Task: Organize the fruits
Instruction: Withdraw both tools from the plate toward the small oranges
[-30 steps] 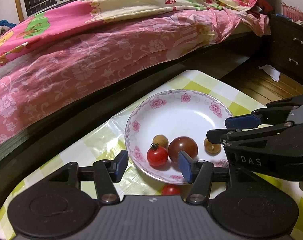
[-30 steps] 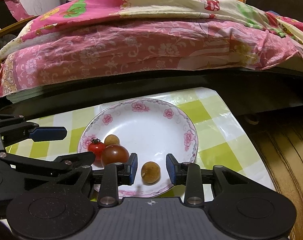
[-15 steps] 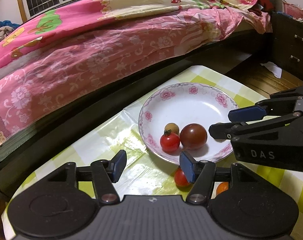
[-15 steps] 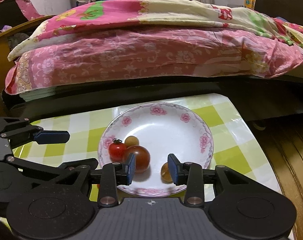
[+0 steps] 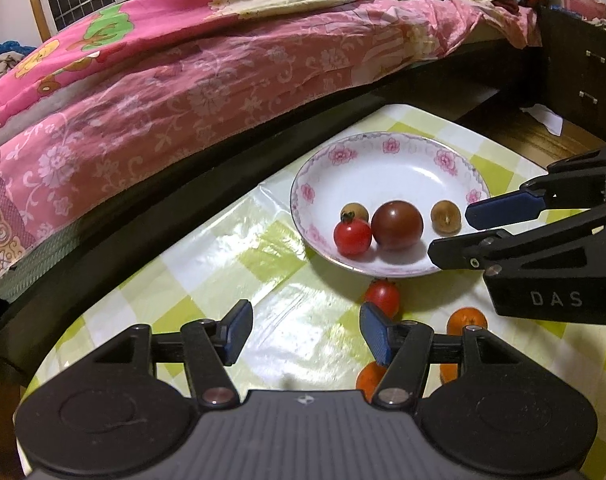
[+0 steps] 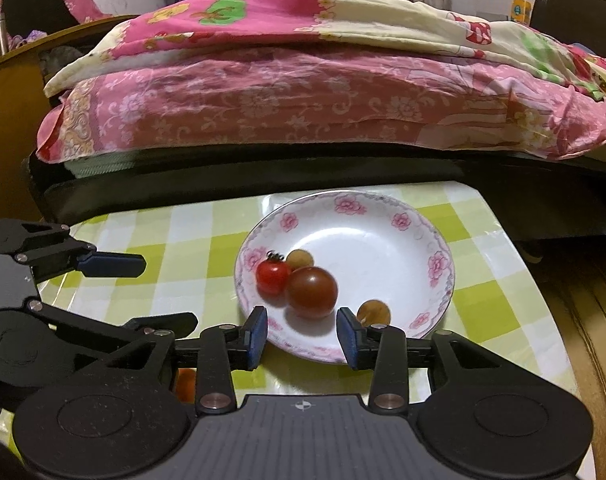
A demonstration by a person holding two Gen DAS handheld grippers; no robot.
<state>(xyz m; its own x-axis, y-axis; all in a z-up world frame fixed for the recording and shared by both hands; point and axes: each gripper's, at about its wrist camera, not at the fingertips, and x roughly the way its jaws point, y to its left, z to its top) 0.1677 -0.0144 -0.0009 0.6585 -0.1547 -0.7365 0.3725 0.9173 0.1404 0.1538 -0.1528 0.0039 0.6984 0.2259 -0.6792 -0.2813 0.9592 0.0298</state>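
Observation:
A white floral plate (image 5: pixel 395 168) (image 6: pixel 383 240) holds a red cherry tomato (image 5: pixel 352 236) (image 6: pixel 271 277), a dark tomato (image 5: pixel 397 225) (image 6: pixel 312 291) and two brown longans (image 5: pixel 445 217) (image 6: pixel 374 311). On the cloth in front of the plate lie another red tomato (image 5: pixel 383 297) and small orange fruits (image 5: pixel 467 320). My left gripper (image 5: pixel 305 332) is open and empty over the cloth, left of the loose tomato. My right gripper (image 6: pixel 303 338) is open and empty at the plate's near rim; it also shows in the left wrist view (image 5: pixel 479 236).
The low table has a green-checked plastic cloth (image 5: pixel 207 272) (image 6: pixel 183 240). A bed with a pink quilt (image 5: pixel 223 60) (image 6: pixel 303 92) runs along its far side. A dark cabinet (image 5: pixel 583 80) and wood floor (image 6: pixel 595 320) are to the right.
Both grippers have pulled back from the plate toward me. The right gripper has let go of the longan, which now lies in the plate. More loose fruit has come into view.

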